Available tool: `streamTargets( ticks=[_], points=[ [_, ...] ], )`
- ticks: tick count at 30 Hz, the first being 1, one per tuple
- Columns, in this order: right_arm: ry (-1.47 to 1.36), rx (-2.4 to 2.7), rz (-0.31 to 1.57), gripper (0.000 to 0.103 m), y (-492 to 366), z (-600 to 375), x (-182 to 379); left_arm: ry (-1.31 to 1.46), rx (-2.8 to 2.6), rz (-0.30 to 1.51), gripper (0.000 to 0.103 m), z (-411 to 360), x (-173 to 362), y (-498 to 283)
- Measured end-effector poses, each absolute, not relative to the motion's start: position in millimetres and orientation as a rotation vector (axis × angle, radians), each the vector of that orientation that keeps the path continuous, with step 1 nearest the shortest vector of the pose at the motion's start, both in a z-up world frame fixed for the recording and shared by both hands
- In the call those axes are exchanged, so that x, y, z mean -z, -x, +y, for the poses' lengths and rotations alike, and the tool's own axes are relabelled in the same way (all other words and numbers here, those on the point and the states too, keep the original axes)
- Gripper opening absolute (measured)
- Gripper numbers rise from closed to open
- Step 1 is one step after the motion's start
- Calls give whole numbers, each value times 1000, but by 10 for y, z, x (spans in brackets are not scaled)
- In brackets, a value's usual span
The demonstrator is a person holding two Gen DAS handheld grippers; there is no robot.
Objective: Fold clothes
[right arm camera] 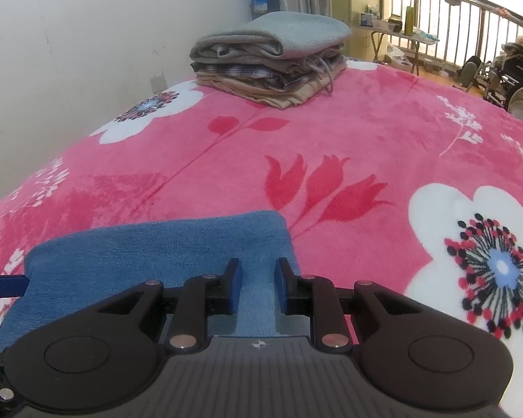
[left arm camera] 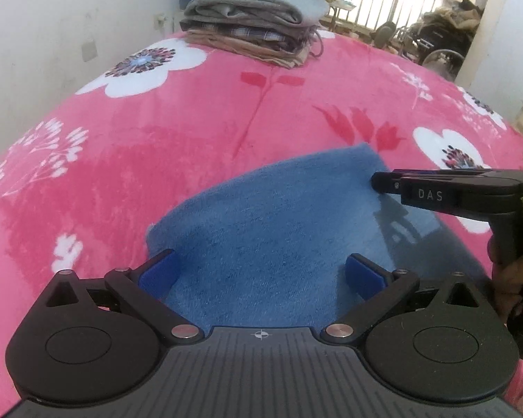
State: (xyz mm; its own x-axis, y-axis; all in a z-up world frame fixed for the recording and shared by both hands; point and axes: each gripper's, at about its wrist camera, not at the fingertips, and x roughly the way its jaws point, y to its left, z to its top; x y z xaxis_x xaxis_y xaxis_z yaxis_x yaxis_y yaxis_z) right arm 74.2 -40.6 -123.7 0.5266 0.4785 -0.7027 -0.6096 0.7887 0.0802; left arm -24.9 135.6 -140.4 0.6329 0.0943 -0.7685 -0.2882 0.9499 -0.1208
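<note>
Right, the blue denim garment (left arm camera: 272, 230) lies flat on the pink floral blanket (left arm camera: 191, 132), looking like a tidy rectangle with a rounded fold at its far edge. It sits well short of the stack of folded clothes (left arm camera: 251, 31) at the blanket's far end.

Left gripper (left arm camera: 261, 271): jaws spread wide, nothing between the pads, hovering over the denim's near part. Right gripper (right arm camera: 258, 285): jaws part-open, a narrow gap, nothing pinched, over the denim's right-hand edge; from the left wrist it comes in sideways with its tip above that edge.

Key relation: the denim lies directly under and ahead of both grippers, its long axis running left–right across their line of sight. Neither gripper is clearly nearer; each covers its own side.

Materials: denim is stiffish, woven, matte; blanket is plush fleece and likely drags on cloth.

This fits either a half-folded piece awaiting another fold or a finished fold just released; can't tell which.
</note>
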Motion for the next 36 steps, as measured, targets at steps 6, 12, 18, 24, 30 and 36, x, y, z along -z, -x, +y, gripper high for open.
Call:
streamTargets(
  ticks=[6,12,18,24,30,36],
  points=[
    [178,-663,764,23,-608,-523,1092,256,-230,881,103,1372,1415,237],
    [172,-671,748,23,-474,-640,946,248,-245,888,103,1344,1418,222],
    [277,-613,849,22,-362,-683,1274,240,-260,903,103,1316,1417,191],
    [185,-690,806,21,-165,-765,998,249,-269,915,103,1328,1418,176],
    [214,-791,892,22,49,-704,1149,248,-273,922,103,1326,1422,171],
    [219,-778,917,21,60,-680,1238,246,-281,928,103,1318,1424,166]
  ],
)
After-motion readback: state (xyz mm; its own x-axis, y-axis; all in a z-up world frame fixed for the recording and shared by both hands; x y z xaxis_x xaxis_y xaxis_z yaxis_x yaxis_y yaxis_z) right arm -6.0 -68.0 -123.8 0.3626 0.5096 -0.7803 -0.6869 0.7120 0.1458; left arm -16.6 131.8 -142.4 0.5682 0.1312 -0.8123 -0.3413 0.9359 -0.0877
